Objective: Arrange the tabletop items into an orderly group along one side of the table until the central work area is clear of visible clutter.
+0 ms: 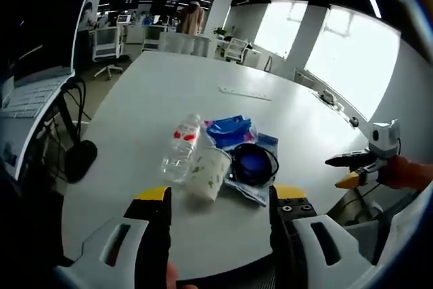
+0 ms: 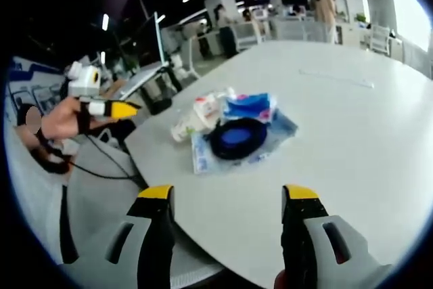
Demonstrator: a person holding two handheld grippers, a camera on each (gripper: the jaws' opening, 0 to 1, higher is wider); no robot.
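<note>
Clutter: a plastic water bottle (image 1: 180,147), a printed paper cup (image 1: 206,174) on its side, a coiled black cable (image 1: 254,164) and blue packets (image 1: 231,130) huddle together near the tabletop (image 1: 176,86) edge.
Ruler: a pale strip (image 1: 245,93) lies well apart, farther in.
Left tool (image 1: 220,225): jaws wide, holding nothing, hovering before the pile.
Right tool (image 2: 226,225): jaws wide, holding nothing, facing the same pile from the edge.
</note>
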